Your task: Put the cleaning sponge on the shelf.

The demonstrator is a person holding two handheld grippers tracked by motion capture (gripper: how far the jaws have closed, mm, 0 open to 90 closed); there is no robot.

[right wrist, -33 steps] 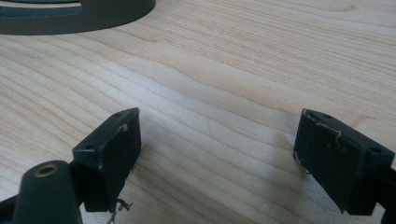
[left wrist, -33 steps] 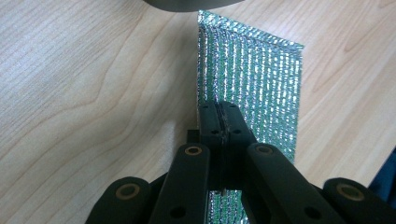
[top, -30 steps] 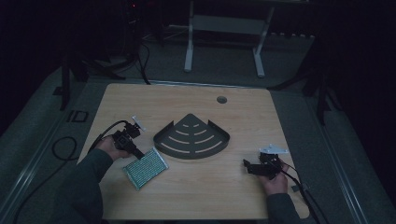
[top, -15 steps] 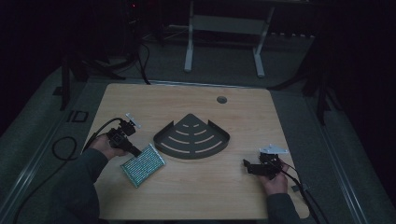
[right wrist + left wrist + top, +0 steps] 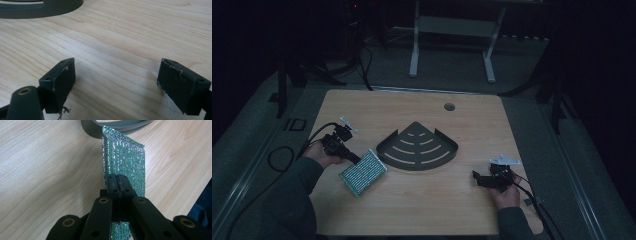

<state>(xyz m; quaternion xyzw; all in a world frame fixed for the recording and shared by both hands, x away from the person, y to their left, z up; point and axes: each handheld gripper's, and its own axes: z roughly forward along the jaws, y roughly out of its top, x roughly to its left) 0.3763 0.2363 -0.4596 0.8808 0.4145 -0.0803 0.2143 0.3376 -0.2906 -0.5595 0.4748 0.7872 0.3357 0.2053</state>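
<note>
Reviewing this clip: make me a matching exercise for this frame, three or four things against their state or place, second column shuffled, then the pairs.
Things:
1. left gripper
2. right gripper
3. sponge
4. tray

States or places:
A. open over bare table
B. dark, fan-shaped, mid-table
C. shut on the sponge
D. green, glittery, pinched at one edge

Pairs: 1-C, 2-A, 3-D, 4-B

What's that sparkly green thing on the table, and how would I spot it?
Start at the wooden table and find the dark fan-shaped slotted tray in its middle. Just left of the tray lies a glittery green ribbed pad, pinched at one edge by the left gripper. Nothing else there sparkles or is green.
</note>
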